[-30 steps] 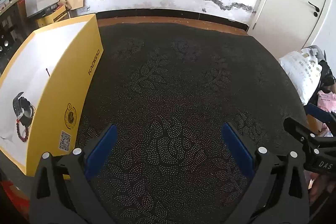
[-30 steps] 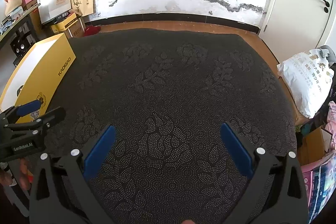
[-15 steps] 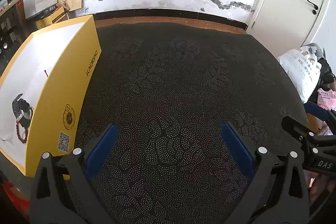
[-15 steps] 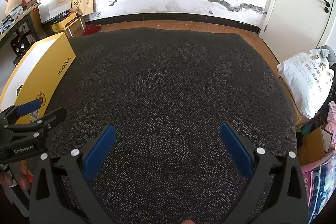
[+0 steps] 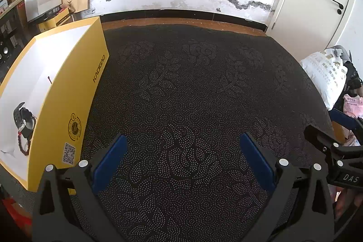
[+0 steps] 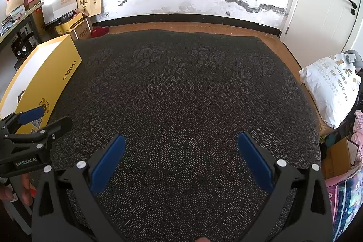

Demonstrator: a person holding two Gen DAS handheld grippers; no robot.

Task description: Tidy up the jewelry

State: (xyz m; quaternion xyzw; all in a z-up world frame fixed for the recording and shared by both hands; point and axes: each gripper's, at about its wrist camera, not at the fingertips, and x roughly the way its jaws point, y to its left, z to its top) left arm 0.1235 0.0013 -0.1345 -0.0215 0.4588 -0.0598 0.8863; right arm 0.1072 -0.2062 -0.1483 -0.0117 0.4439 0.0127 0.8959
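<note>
The dark patterned mat (image 6: 181,87) lies open from near to far. Only the yellow box (image 5: 68,92) blocks its left side; a white sack (image 6: 329,87) stands beyond the right edge.

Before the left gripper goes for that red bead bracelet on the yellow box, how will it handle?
The bead bracelet probably hangs floppy: a loose strand of small beads. Round beads may slip between flat fingers. It touches the black watch, which could drag along.

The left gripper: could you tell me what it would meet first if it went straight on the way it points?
Probably only the dark patterned mat: the left gripper is open, with nothing between its fingers. The yellow box lies off to its left. Depth is unclear.
</note>
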